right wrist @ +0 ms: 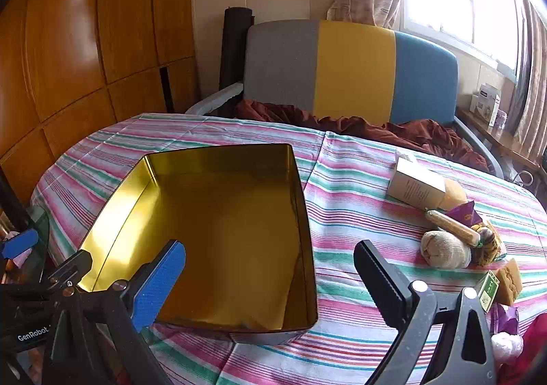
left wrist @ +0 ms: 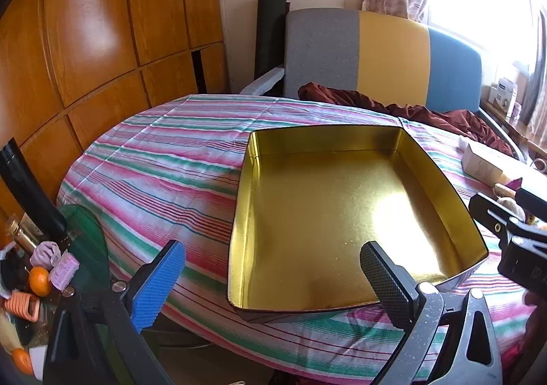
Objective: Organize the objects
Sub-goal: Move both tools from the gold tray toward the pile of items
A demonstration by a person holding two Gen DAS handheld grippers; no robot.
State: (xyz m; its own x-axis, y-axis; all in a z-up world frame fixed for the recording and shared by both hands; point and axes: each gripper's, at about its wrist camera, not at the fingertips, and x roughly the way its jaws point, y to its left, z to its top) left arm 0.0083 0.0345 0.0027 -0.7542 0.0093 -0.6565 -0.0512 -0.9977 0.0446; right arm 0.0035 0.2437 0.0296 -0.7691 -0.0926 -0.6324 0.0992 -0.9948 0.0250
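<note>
An empty gold tin box (left wrist: 328, 214) lies on the striped tablecloth; it also shows in the right wrist view (right wrist: 222, 241). My left gripper (left wrist: 273, 286) is open and empty, hovering over the tin's near left corner. My right gripper (right wrist: 270, 286) is open and empty above the tin's near right corner. To the right of the tin lie a cream carton (right wrist: 415, 185), a rolled beige sock (right wrist: 444, 250), a tan stick-shaped packet (right wrist: 451, 227), purple wrappers (right wrist: 465, 210) and a yellow-brown block (right wrist: 511, 280).
A grey, yellow and blue chair (right wrist: 352, 72) with dark red cloth (right wrist: 376, 128) stands behind the table. Left of the table edge sit a green glass shelf (left wrist: 85, 241), oranges (left wrist: 39, 279) and small clutter. Wooden panels (left wrist: 85, 43) fill the left wall.
</note>
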